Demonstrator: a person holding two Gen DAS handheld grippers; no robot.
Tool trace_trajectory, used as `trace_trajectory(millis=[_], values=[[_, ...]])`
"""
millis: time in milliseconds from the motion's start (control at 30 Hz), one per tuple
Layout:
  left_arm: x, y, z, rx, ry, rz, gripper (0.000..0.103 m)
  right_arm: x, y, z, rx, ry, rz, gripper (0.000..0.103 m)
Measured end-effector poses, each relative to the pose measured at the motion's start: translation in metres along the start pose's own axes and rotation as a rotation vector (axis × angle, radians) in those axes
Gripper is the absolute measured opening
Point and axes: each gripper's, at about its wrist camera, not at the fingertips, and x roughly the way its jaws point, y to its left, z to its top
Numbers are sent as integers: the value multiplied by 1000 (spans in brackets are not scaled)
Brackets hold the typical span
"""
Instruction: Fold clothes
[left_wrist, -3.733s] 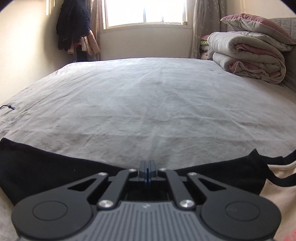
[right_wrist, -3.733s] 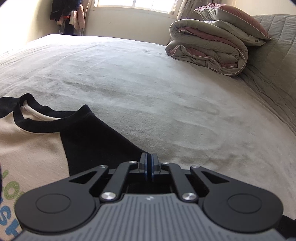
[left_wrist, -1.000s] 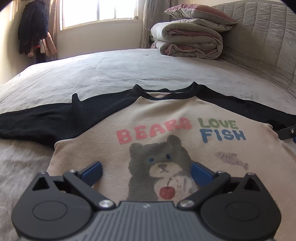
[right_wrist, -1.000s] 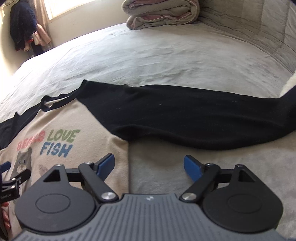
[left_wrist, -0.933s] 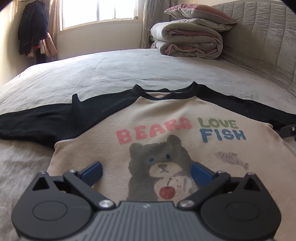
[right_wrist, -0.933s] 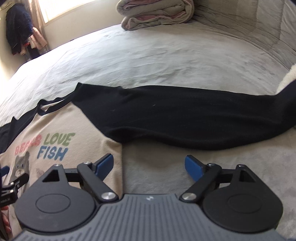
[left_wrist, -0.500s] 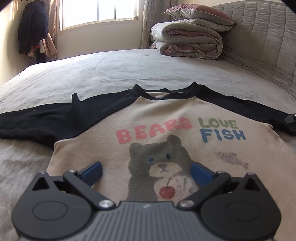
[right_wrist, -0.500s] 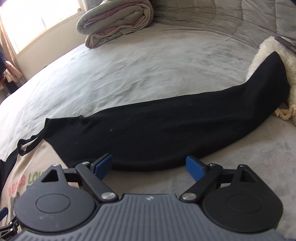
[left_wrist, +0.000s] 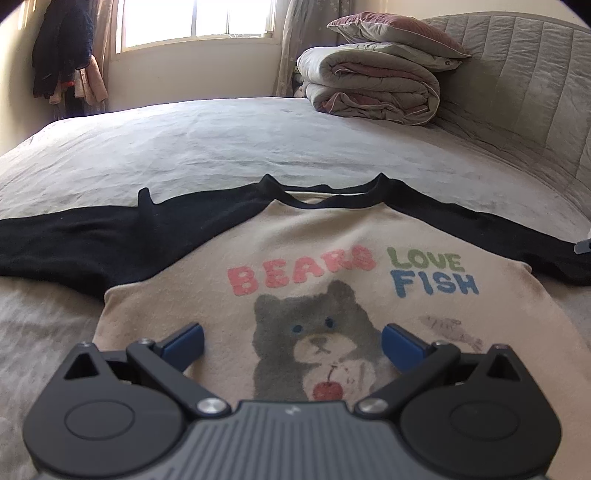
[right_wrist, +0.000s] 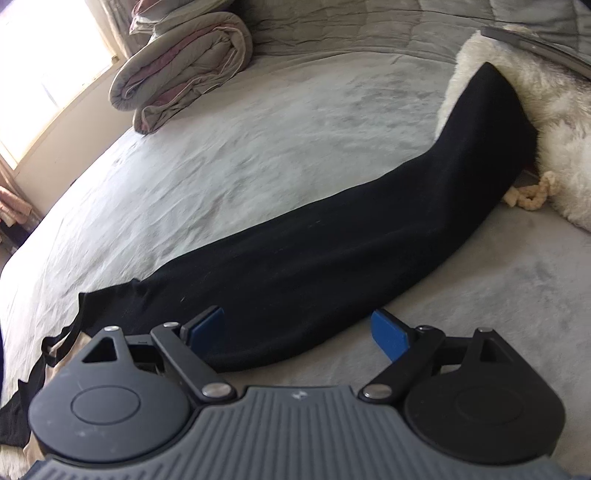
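A cream shirt (left_wrist: 314, 236) with black sleeves, a bear print and the words "BEARS LOVE FISH" lies flat, face up, on the grey bed (left_wrist: 229, 144). My left gripper (left_wrist: 291, 341) hovers open over the bear print with nothing between its fingers. In the right wrist view the shirt's long black right sleeve (right_wrist: 351, 240) stretches across the bed, its cuff end resting against a white fluffy thing (right_wrist: 535, 122). My right gripper (right_wrist: 299, 326) stands open just above the near edge of that sleeve, holding nothing. A sliver of it (left_wrist: 583, 245) shows at the left wrist view's right edge.
A folded duvet (left_wrist: 373, 88) with a pillow (left_wrist: 395, 31) on top sits at the far right of the bed, by a padded headboard (left_wrist: 517, 81). Clothes (left_wrist: 62, 55) hang in the far left corner beside a window. Bare grey sheet lies beyond the shirt.
My right gripper has swung and rolled rightward, from the shirt's shoulder along the black sleeve until the cuff and white fluffy thing came into view. My left gripper has stayed still and open.
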Motion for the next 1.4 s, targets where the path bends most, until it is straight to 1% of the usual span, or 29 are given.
trace_trajectory(millis=[67,167,333,400,500,633,733,800,833,867,900,1000,1133,1333,1400], values=[[-2,0,4,7,3,-10,103,0,-7,3,15,-11,-13,89],[-7,3,12,3,-9,-1,103,-1,-16,10,39,-39,-36,89],[-10,19,21,-88,5,-13,103,0,-37,16,103,-112,-80,88],[-9,25,22,-124,17,-18,103,3,-45,19,135,-138,-96,80],[-7,30,22,-155,31,-17,102,6,-54,22,169,-169,-99,74],[-4,32,22,-168,50,-18,102,10,-56,23,155,-211,-119,66],[-5,34,23,-170,55,-22,102,12,-54,23,136,-227,-134,54],[-5,34,24,-174,56,-24,102,15,-52,23,121,-228,-146,38],[-5,35,24,-176,55,-24,102,16,-51,23,111,-225,-157,32],[-5,36,24,-179,55,-23,102,17,-49,23,91,-226,-181,21],[-6,36,24,-181,54,-22,102,18,-48,23,75,-229,-197,14],[-6,38,25,-187,55,-20,102,17,-45,22,62,-250,-198,11],[-6,39,26,-190,62,-20,102,6,-33,23,37,-313,-188,10],[-6,38,27,-167,90,-3,101,-20,0,25,-31,-410,-118,10],[-5,38,27,-159,100,3,98,-30,14,23,-55,-435,-89,10]])
